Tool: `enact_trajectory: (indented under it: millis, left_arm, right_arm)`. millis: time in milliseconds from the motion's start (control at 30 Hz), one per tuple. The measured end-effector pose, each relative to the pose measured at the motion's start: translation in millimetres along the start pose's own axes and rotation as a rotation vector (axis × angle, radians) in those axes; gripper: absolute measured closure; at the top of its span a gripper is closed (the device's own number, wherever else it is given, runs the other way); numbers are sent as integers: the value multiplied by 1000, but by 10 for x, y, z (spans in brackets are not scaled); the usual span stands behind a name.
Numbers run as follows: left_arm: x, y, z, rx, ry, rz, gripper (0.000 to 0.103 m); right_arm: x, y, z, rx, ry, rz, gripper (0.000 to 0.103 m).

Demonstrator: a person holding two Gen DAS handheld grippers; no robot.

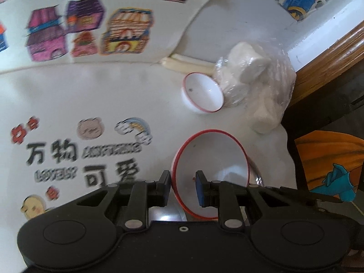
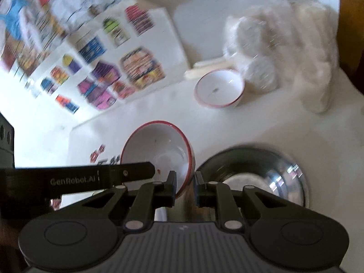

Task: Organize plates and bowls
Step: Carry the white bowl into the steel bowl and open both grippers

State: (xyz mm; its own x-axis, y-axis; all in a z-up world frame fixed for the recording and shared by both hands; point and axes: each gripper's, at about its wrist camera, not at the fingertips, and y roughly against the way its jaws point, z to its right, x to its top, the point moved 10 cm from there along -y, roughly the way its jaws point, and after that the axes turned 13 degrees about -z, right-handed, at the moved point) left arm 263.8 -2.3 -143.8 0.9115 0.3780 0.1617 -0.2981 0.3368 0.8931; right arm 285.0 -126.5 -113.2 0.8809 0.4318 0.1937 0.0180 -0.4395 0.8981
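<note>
White desk [image 1: 127, 91], printed with cartoon stickers and black Chinese characters; blurred in both views.

Left wrist view, left to right: sheet of coloured house drawings [image 1: 91, 27] lies at the far left of the desk. Left hand-held gripper [image 1: 183, 187] is clamped on the wall of a large red-rimmed bowl [image 1: 211, 159]: one finger outside the rim, the blue-padded finger [image 1: 200, 188] inside. Bowl is tilted, its opening turned toward the camera. A curved bit of shiny metal shows just beside its lower right edge. Farther back, a small red-rimmed bowl [image 1: 202, 92] lies tipped on its side, touching a clear plastic bag of white lumps [image 1: 257, 84]. Wooden frame [image 1: 329, 45] at the far right edge.

Right wrist view, left to right: black arm of the left hand-held gripper, marked "GenRobot.AI" [image 2: 79, 179], reaches in from the left to the large bowl [image 2: 159, 145]. Right hand-held gripper [image 2: 184, 186] has its fingers set narrowly apart; the large bowl's lower right rim sits at the left finger, but contact or grip cannot be told. Just right of it, a steel bowl [image 2: 261, 173] stands upright on the desk. Behind, the small bowl [image 2: 218, 88] rests against the bag [image 2: 284, 52].
</note>
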Motion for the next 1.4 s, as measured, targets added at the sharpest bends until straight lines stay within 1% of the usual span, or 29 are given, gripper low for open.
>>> enact_trajectory:
  millis: [267,400,533,800,933,1400]
  left_arm:
    - [-336,96,-387,12,48,-45,79]
    - [-466,65,-531,37,68,-79,79]
    - [-530,34,-618,64,73,-106,79]
    - [-542,-88,-717,96,70,-156,79]
    - [-559,-136,-730,99,69,-177,79]
    - [-524,-142,-725,122,61,-181,76]
  right_arm:
    - [-345,-224,-357,4,54,-98,85]
    - [-448,-355,-482,-9,75,-143,85]
    - [-491,-457,-543,-17,80,-172,85]
    - [-539,-617,-550,-38,71,-201,85]
    - [-550,-660,-534,-47,65,-203,85]
    - [-562,-733,-477,-59,41,-206,85]
